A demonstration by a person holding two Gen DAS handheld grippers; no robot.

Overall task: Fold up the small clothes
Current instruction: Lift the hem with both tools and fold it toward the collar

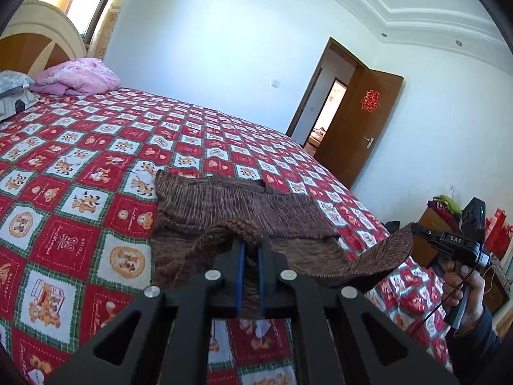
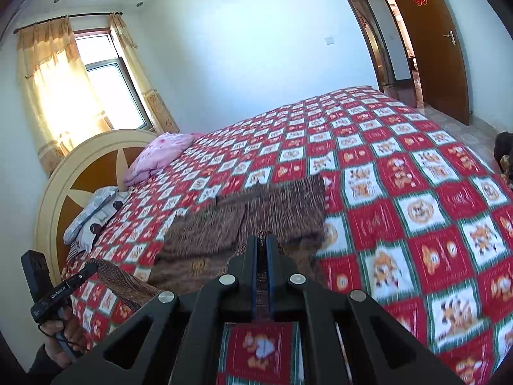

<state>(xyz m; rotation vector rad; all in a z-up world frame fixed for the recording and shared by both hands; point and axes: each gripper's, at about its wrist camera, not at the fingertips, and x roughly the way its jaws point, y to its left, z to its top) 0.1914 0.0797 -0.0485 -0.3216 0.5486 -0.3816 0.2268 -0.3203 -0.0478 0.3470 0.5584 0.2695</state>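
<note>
A brown ribbed knit garment (image 1: pixel 224 202) lies on the bed's red-and-white bear-print cover (image 1: pixel 80 192). Its near edge is lifted off the cover. My left gripper (image 1: pixel 251 243) is shut on that edge, and brown fabric bunches over its tips. At the right of the left wrist view, my right gripper (image 1: pixel 415 227) is shut on the garment's other near corner, which hangs stretched between the two. In the right wrist view the right gripper (image 2: pixel 261 236) pinches the knit (image 2: pixel 256 205). The left gripper (image 2: pixel 93 267) holds the edge at lower left.
A pink quilt (image 1: pixel 80 77) and a patterned pillow (image 2: pixel 93 211) lie by the round headboard (image 2: pixel 80 166). An open brown door (image 1: pixel 362 125) stands past the bed's foot. A low cabinet piled with clothes (image 1: pixel 442 211) and red bags are at the right. A person's hand (image 1: pixel 461 285) holds the right gripper.
</note>
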